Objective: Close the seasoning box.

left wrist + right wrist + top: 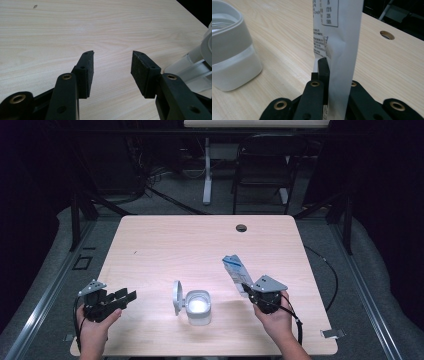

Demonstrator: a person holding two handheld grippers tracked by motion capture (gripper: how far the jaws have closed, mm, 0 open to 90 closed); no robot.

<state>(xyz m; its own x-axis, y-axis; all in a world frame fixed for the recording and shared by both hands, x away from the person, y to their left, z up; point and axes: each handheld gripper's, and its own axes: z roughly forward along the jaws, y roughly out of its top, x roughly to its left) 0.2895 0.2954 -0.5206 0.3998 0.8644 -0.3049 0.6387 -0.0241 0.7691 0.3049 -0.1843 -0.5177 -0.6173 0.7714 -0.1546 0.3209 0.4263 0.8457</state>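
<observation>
Packet and open container, lower centre of the high view
White-and-blue printed packet (236,272) upright, tilted, lower right of centre; white square container (198,306) left of it, near, hinged lid (176,296) standing open on its left side.

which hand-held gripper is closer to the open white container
Right, narrowly. The right hand-held gripper, shut on a packet, sits just right of the container; the left hand-held gripper lies open farther off, left of it.
</observation>
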